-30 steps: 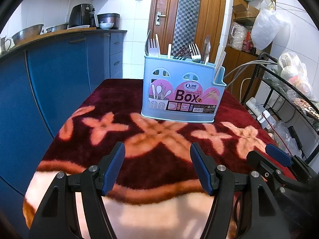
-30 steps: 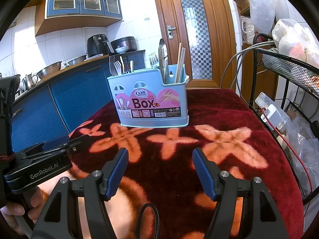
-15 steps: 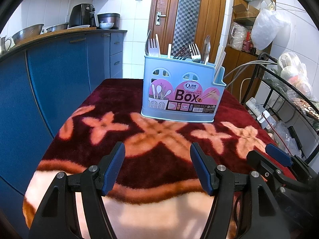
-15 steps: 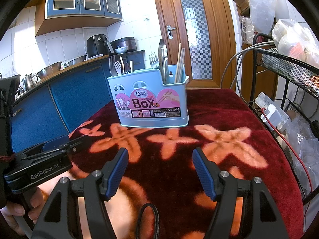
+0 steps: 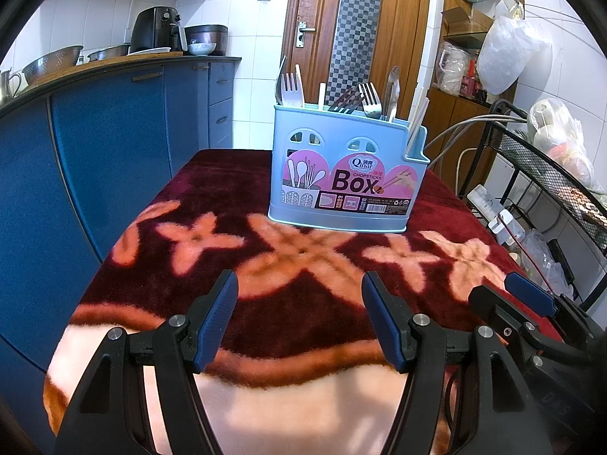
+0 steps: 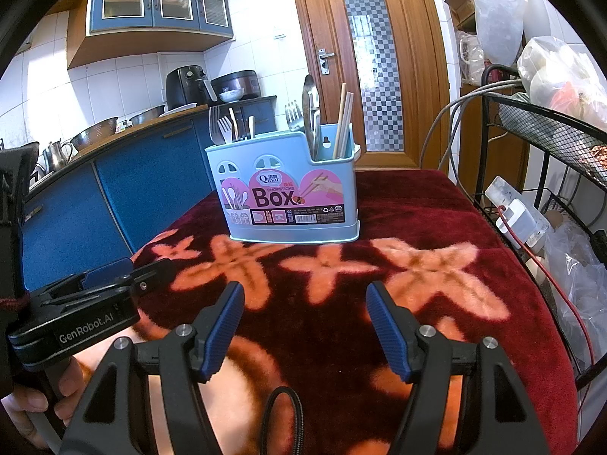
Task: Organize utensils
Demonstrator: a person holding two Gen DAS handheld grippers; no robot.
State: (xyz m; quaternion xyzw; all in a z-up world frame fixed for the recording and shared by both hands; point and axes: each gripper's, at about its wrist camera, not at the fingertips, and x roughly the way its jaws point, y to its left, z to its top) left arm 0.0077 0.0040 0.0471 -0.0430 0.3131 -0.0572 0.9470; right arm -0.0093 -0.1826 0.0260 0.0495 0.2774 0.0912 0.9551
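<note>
A light-blue utensil box [image 5: 347,174] labelled "Box" stands upright on the red flowered cloth [image 5: 212,204], also in the right wrist view [image 6: 288,185]. It holds forks [image 5: 292,87], a spoon [image 6: 309,102], chopsticks [image 6: 343,117] and other utensils, sorted into compartments. My left gripper [image 5: 299,318] is open and empty, low over the cloth in front of the box. My right gripper [image 6: 303,322] is open and empty, beside it to the right. The left gripper also shows in the right wrist view [image 6: 110,276].
Blue kitchen cabinets [image 5: 95,144] run along the left with an air fryer [image 5: 153,34] and bowls on top. A black wire rack [image 6: 550,144] with bags and a power strip [image 6: 516,216] stands at the right. A wooden door [image 6: 368,60] is behind.
</note>
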